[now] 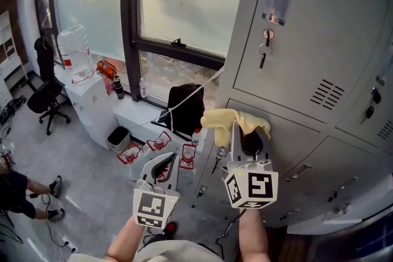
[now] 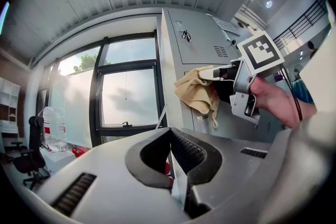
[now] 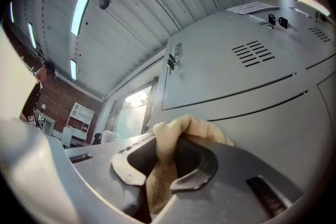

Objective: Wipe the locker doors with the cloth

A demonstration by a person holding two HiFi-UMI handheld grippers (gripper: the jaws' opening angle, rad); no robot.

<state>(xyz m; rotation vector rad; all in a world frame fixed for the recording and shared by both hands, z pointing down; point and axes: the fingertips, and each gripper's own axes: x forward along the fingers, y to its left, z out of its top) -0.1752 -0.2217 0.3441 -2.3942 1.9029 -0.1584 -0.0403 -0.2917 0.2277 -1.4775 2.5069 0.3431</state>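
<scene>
Grey lockers (image 1: 295, 40) fill the frame's right, where the right gripper (image 1: 241, 132) clamps the yellow cloth (image 1: 228, 119) by a centre door, the left gripper (image 1: 163, 164) closed on nothing; a shallow bite might let the cloth slip while rubbing.

cloth (image 1: 228, 120): soft yellow terry, nubbly | locker doors (image 1: 319, 27): smooth matt grey painted metal
</scene>
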